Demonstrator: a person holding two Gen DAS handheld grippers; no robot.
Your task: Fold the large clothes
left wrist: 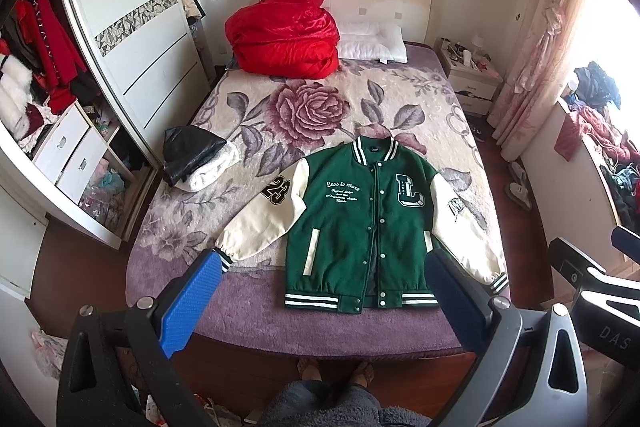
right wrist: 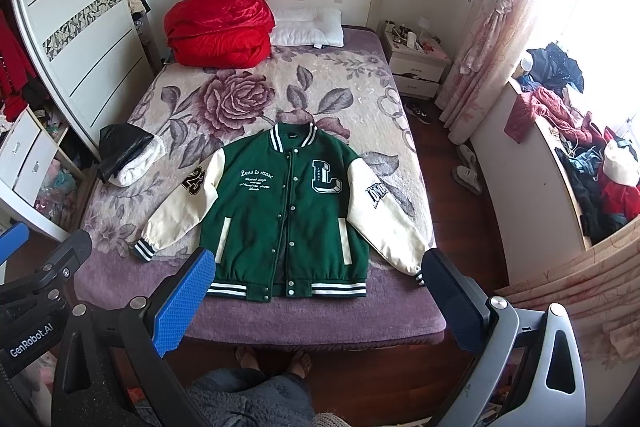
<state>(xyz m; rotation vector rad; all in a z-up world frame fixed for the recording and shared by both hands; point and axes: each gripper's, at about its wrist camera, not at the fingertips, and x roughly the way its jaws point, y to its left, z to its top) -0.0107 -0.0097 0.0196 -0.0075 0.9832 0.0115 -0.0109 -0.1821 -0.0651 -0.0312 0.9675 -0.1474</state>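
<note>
A green varsity jacket (left wrist: 360, 223) with cream sleeves lies flat, front up and buttoned, near the foot of the bed, sleeves spread out to both sides. It also shows in the right wrist view (right wrist: 288, 211). My left gripper (left wrist: 324, 259) is open and empty, held above the foot of the bed, apart from the jacket. My right gripper (right wrist: 320, 259) is open and empty too, held above the jacket's hem. The left gripper's body shows at the left edge of the right wrist view (right wrist: 36, 279).
The bed (left wrist: 304, 327) has a floral blanket. A red quilt (left wrist: 284, 35) and a white pillow (left wrist: 372, 43) lie at the headboard. A folded black and white garment (left wrist: 196, 159) lies at the bed's left edge. A wardrobe (left wrist: 120, 39) stands left, a nightstand (left wrist: 472, 75) right.
</note>
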